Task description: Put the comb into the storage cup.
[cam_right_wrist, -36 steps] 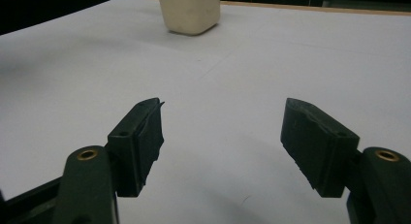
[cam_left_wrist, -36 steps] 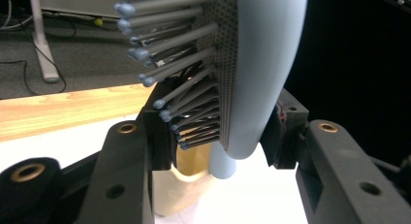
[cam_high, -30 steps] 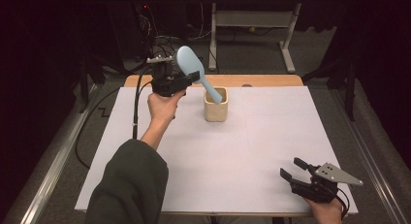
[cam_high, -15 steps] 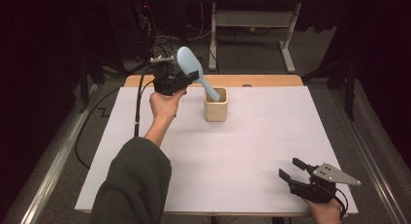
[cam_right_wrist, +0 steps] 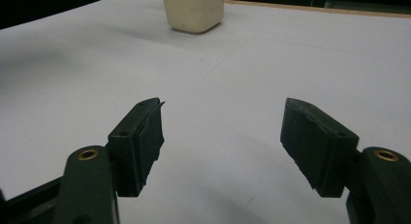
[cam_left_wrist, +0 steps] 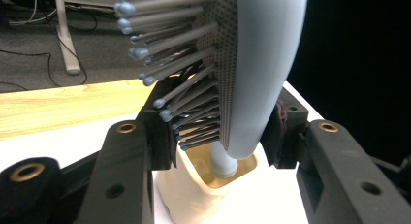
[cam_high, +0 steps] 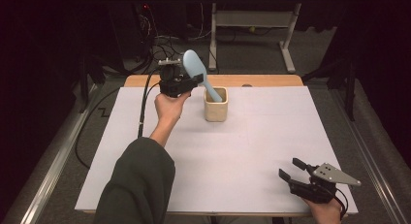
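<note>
Black and idle, the right gripper [cam_high: 291,173] rests at the near right corner of the white paper-covered table [cam_high: 271,136], jaws spread with nothing between them (bare paper ahead of them in the right gripper view).

Farther off, the left gripper [cam_high: 194,81] is clamped on the pale blue plastic hairbrush [cam_high: 195,66], one pad against the smooth back of the head, the other bearing on the bristle side. The brush stands tilted, handle end down inside the cream square ceramic cup [cam_high: 215,105] near the table's far edge, head up and to the left.

Assessment: the brush is light and rigid; its glossy back is likely slippery, and the ball-tipped bristles [cam_left_wrist: 160,49] will yield under pressure, so the present hold may shift. The narrow neck below the head offers firmer purchase. The cup looks breakable and could tip if levered sideways.
</note>
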Action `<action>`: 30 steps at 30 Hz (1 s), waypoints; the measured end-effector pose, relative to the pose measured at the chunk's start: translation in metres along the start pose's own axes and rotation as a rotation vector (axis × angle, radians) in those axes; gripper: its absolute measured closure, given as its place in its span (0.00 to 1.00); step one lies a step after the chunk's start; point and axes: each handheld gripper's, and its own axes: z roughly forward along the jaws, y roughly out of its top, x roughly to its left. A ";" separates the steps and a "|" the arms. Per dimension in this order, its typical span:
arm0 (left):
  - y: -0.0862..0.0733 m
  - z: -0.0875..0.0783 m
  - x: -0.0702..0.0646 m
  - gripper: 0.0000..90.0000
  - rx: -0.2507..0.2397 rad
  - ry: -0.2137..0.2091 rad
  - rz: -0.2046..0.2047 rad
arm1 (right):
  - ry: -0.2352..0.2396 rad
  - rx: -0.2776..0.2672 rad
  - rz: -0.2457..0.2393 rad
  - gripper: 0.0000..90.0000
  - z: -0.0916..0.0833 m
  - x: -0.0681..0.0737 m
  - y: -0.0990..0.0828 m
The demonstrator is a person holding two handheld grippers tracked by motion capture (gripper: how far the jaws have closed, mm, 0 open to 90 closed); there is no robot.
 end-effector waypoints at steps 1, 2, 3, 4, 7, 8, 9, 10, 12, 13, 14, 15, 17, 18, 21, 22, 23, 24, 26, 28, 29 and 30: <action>0.000 0.001 0.000 0.61 0.002 0.000 -0.001 | 0.000 0.000 0.000 0.36 0.000 0.000 0.000; -0.001 0.002 0.000 0.61 0.005 0.002 0.001 | 0.001 0.001 -0.001 0.36 0.000 0.000 0.000; -0.001 0.002 0.000 0.61 0.007 0.003 0.001 | 0.001 0.001 0.002 0.36 0.000 0.000 0.000; -0.002 0.003 0.000 0.61 0.009 0.004 0.004 | 0.001 0.000 0.000 0.36 0.000 0.000 0.000; -0.003 0.007 -0.001 0.61 0.015 0.008 0.012 | -0.001 0.000 -0.002 0.36 0.000 0.000 0.000; -0.003 0.008 -0.001 0.61 0.017 0.011 0.015 | -0.002 0.000 -0.002 0.36 0.000 0.000 0.000; -0.004 0.009 -0.001 0.61 0.021 0.011 0.016 | -0.001 0.000 0.000 0.36 0.000 0.000 0.000; -0.004 0.010 -0.001 0.61 0.022 0.011 0.016 | 0.000 -0.001 -0.002 0.36 0.000 0.000 0.000; -0.005 0.011 -0.002 0.61 0.027 0.013 0.021 | 0.000 -0.002 -0.002 0.36 0.000 0.000 0.000; -0.005 0.012 -0.002 0.61 0.029 0.013 0.019 | 0.001 -0.003 -0.002 0.36 0.000 0.000 0.000; -0.006 0.013 -0.002 0.61 0.032 0.014 0.021 | 0.001 -0.002 -0.001 0.36 0.000 0.000 0.000; -0.006 0.014 -0.002 0.61 0.035 0.013 0.022 | 0.000 -0.002 -0.001 0.36 0.000 -0.001 0.000; -0.007 0.017 -0.003 0.61 0.040 0.013 0.023 | -0.001 -0.005 -0.002 0.36 -0.001 -0.001 0.000; -0.008 0.017 -0.003 0.61 0.044 0.012 0.024 | -0.002 -0.005 -0.002 0.36 -0.001 -0.001 0.000; -0.009 0.020 -0.004 0.61 0.050 0.011 0.026 | -0.002 -0.006 -0.002 0.36 -0.001 -0.001 0.000; -0.009 0.021 -0.004 0.61 0.051 0.012 0.026 | -0.002 -0.006 -0.001 0.36 -0.001 -0.001 0.000; -0.010 0.021 -0.004 0.61 0.051 0.013 0.025 | -0.002 -0.006 -0.002 0.36 -0.001 -0.001 0.000; -0.010 0.022 -0.004 0.61 0.052 0.013 0.025 | -0.002 -0.006 -0.002 0.36 -0.001 -0.001 0.000; -0.011 0.023 -0.004 0.61 0.057 0.014 0.025 | -0.002 -0.007 -0.002 0.36 -0.001 -0.001 0.000; -0.012 0.025 -0.004 0.61 0.060 0.017 0.022 | -0.002 -0.008 -0.001 0.36 -0.001 -0.001 0.000; -0.013 0.025 -0.004 0.61 0.062 0.017 0.021 | -0.002 -0.008 -0.001 0.36 -0.001 -0.001 0.000; -0.013 0.026 -0.004 0.61 0.061 0.016 0.016 | -0.002 -0.007 -0.001 0.36 -0.001 -0.001 0.000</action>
